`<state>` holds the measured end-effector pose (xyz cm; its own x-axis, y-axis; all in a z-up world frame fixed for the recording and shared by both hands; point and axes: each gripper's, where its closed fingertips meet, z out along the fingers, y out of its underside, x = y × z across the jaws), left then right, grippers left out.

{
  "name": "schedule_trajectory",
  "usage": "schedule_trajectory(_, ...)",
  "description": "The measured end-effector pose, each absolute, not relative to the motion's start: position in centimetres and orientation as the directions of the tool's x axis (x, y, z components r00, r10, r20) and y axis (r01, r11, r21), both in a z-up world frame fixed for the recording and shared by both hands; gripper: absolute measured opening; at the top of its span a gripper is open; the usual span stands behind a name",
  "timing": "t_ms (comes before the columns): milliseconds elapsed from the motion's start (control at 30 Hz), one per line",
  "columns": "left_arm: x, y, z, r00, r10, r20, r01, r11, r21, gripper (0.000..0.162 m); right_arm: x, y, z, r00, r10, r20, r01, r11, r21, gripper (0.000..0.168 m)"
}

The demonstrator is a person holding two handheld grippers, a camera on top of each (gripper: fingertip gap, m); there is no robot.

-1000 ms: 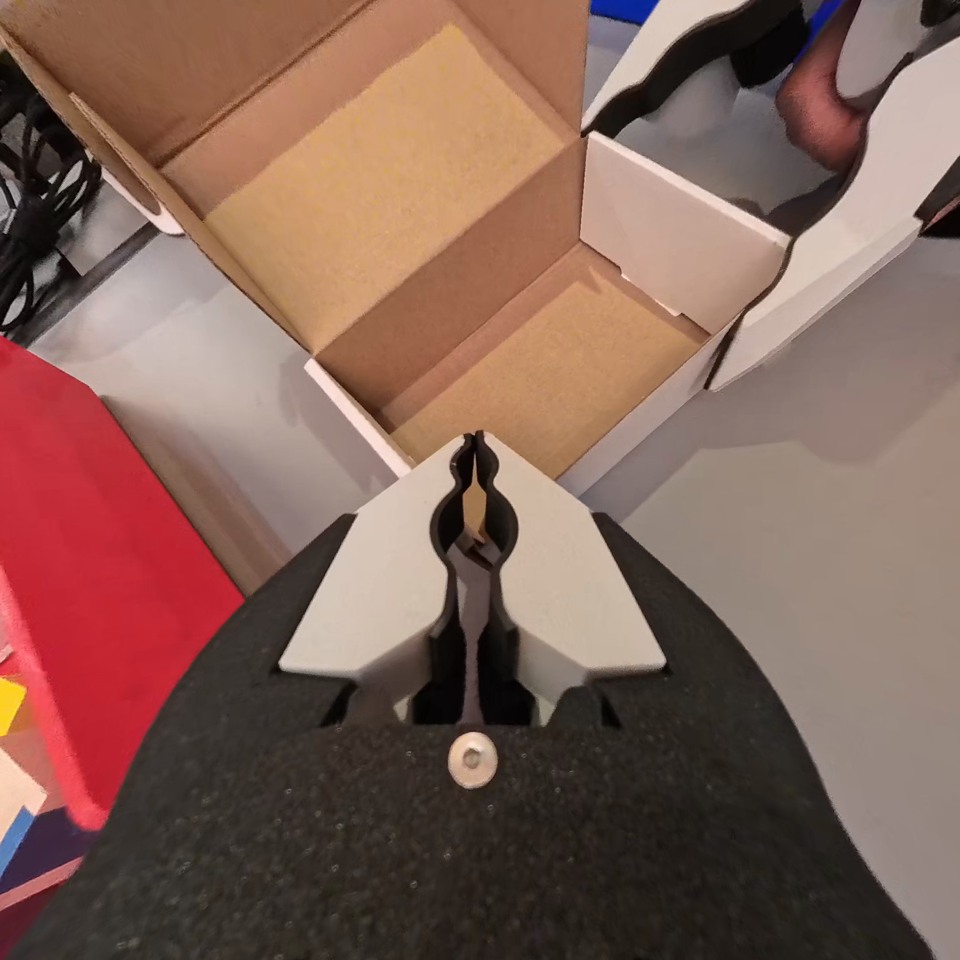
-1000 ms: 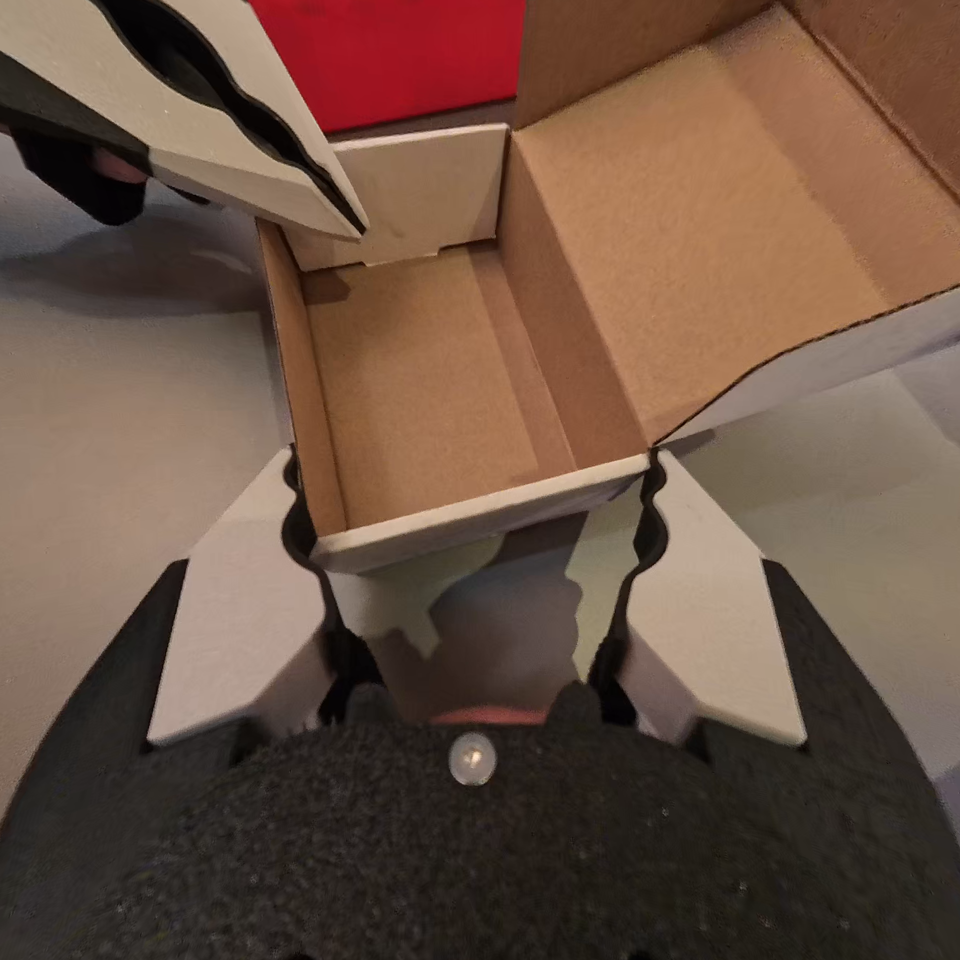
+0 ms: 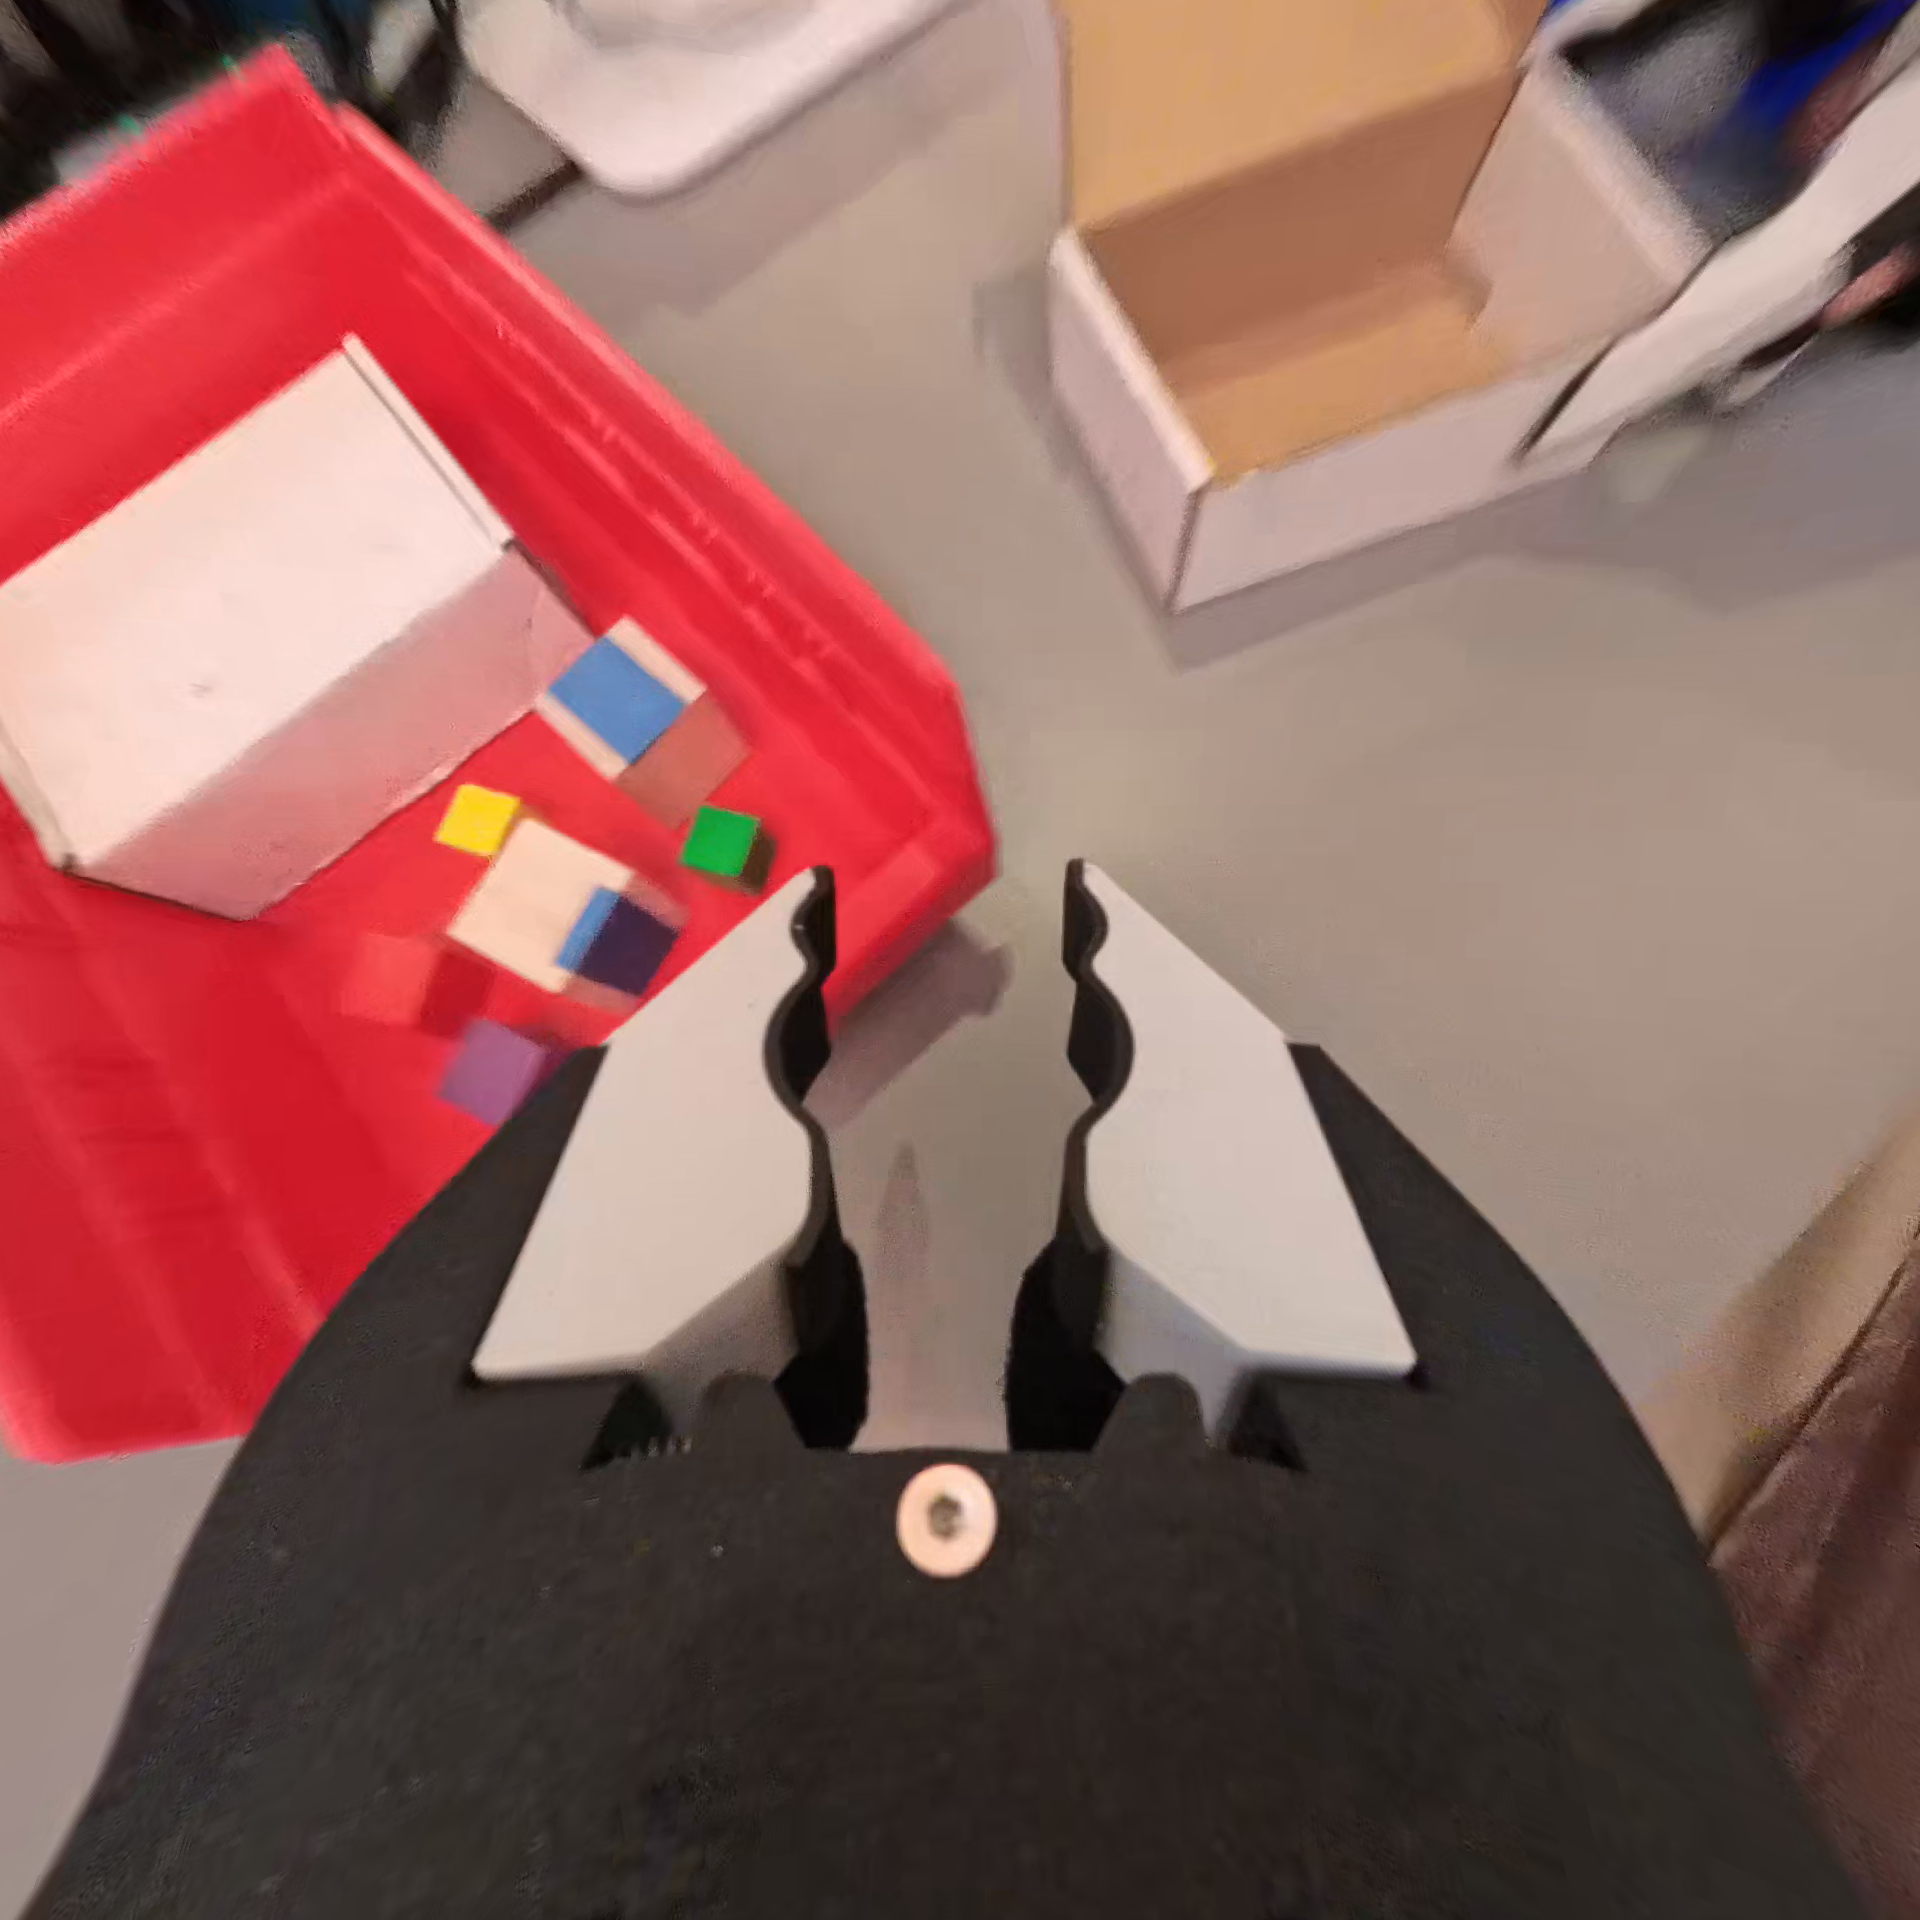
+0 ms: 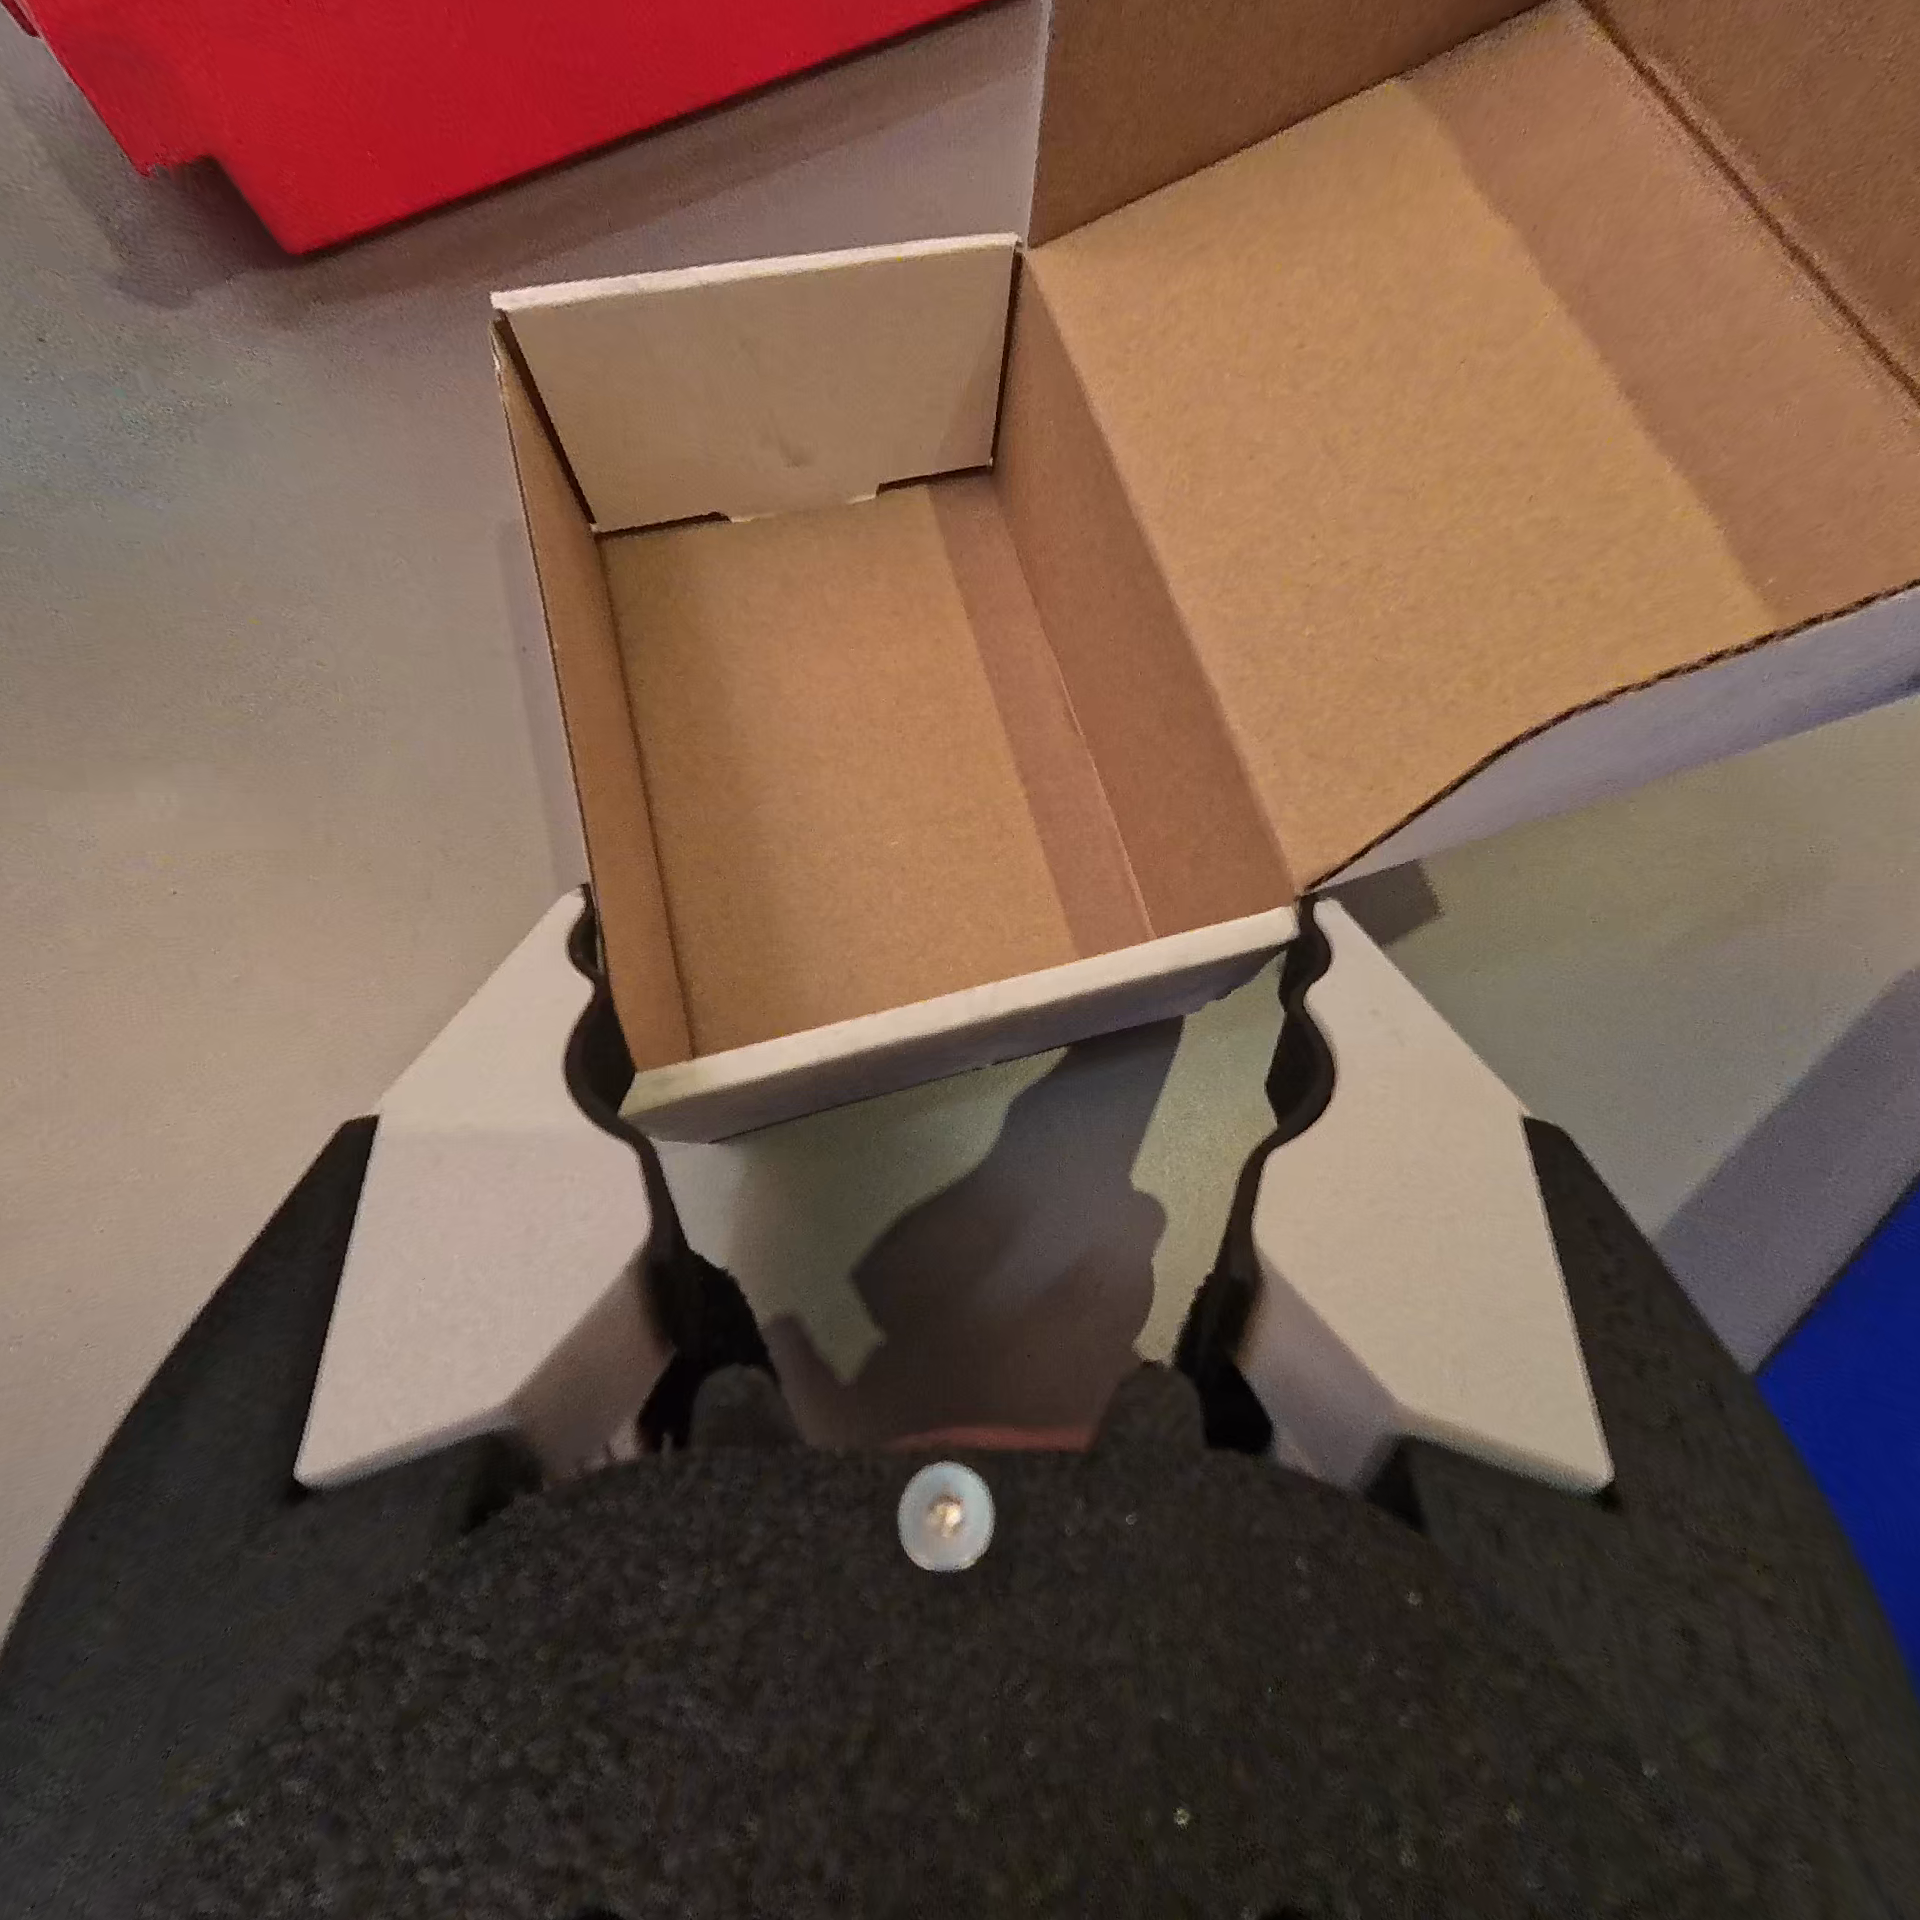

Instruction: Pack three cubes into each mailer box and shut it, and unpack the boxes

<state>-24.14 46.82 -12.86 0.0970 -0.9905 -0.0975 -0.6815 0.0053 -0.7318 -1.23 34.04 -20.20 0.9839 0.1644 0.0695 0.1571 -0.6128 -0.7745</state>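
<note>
The left gripper hangs over the bare grey surface with its fingers apart and nothing between them. Beside its left finger sits a red bin holding a closed white box and loose cubes: a yellow cube, a green cube, a purple cube, a red one and some larger blocks with blue and dark faces, all blurred. Farther along the surface stands the open mailer box, white outside and brown inside, with nothing in it and its lid tipped back. The right gripper has its fingers spread wide on either side of the near end of this mailer box, each fingertip at a corner of the end wall; whether they press on it cannot be told. A corner of the bin shows beyond the box.
</note>
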Motion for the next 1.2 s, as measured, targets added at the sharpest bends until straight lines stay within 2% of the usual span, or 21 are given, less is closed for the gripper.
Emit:
schedule_trajectory(67, -23.7, 49.5, -13.7, 0.035, -0.99, -0.136, -0.811, 0.051, -0.583, 0.041, -1.2, 34.0, -20.2, 0.984, 0.164, 0.063, 0.152, -0.615, -0.774, 0.126)
schedule_trajectory(167, -21.9, 52.0, -15.4, -0.062, -0.991, -0.123, -0.891, 0.11, -0.44, 0.031, -1.2, 34.0, -20.2, 0.985, 0.16, 0.071, 0.155, -0.612, -0.776, 0.126)
schedule_trajectory(267, -21.0, 53.8, -17.5, -0.114, -0.984, -0.135, -0.94, 0.15, -0.307, 0.03, -1.2, 34.0, -20.2, 0.985, 0.157, 0.071, 0.153, -0.615, -0.773, 0.126)
schedule_trajectory(400, -20.9, 54.5, -19.5, -0.147, -0.98, -0.136, -0.966, 0.172, -0.196, 0.03, -1.2, 34.2, -20.2, 0.985, 0.16, 0.07, 0.155, -0.614, -0.774, 0.126)
schedule_trajectory(500, -20.8, 55.0, -20.6, -0.165, -0.974, -0.157, -0.968, 0.19, -0.161, 0.032, -1.2, 34.2, -20.2, 0.985, 0.16, 0.07, 0.155, -0.614, -0.774, 0.126)
schedule_trajectory(533, -20.9, 55.2, -21.0, -0.167, -0.973, -0.158, -0.972, 0.19, -0.141, 0.031, -1.2, 34.2, -20.2, 0.985, 0.16, 0.071, 0.155, -0.614, -0.774, 0.126)
schedule_trajectory(567, -21.2, 55.2, -21.5, -0.172, -0.972, -0.157, -0.974, 0.192, -0.12, 0.021, -1.2, 34.2, -20.2, 0.984, 0.161, 0.07, 0.156, -0.615, -0.773, 0.126)
schedule_trajectory(600, -21.3, 55.3, -21.9, -0.181, -0.97, -0.163, -0.974, 0.199, -0.106, 0.021, -1.2, 34.2, -20.2, 0.984, 0.161, 0.071, 0.156, -0.615, -0.773, 0.126)
schedule_trajectory(733, -21.3, 56.0, -19.5, -0.149, -0.969, -0.197, -0.968, 0.183, -0.171, 0.02, -1.2, 34.2, -20.2, 0.984, 0.163, 0.07, 0.156, -0.614, -0.774, 0.126)
schedule_trajectory(867, -18.3, 54.2, -11.0, -0.124, -0.975, -0.182, -0.892, 0.19, -0.41, 0.019, -1.2, 34.2, -20.2, 0.984, 0.163, 0.07, 0.156, -0.612, -0.775, 0.126)
schedule_trajectory(967, -13.5, 47.8, -6.3, -0.313, -0.929, -0.198, -0.752, 0.37, -0.546, 0.019, -1.3, 34.2, -20.2, 0.983, 0.17, 0.07, 0.16, -0.61, -0.776, 0.126)
schedule_trajectory(1033, -10.5, 42.6, -6.7, -0.475, -0.849, -0.231, -0.668, 0.519, -0.534, 0.019, -1.3, 34.2, -20.2, 0.981, 0.179, 0.069, 0.166, -0.608, -0.776, 0.126)
schedule_trajectory(1100, -7.7, 39.6, -9.3, -0.572, -0.78, -0.254, -0.636, 0.617, -0.463, 0.02, -1.3, 34.2, -20.2, 0.98, 0.186, 0.069, 0.17, -0.608, -0.776, 0.126)
schedule_trajectory(1200, -4.1, 37.1, -14.2, -0.625, -0.765, -0.154, -0.665, 0.625, -0.409, 0.02, -1.3, 34.2, -20.2, 0.98, 0.188, 0.068, 0.171, -0.609, -0.774, 0.126)
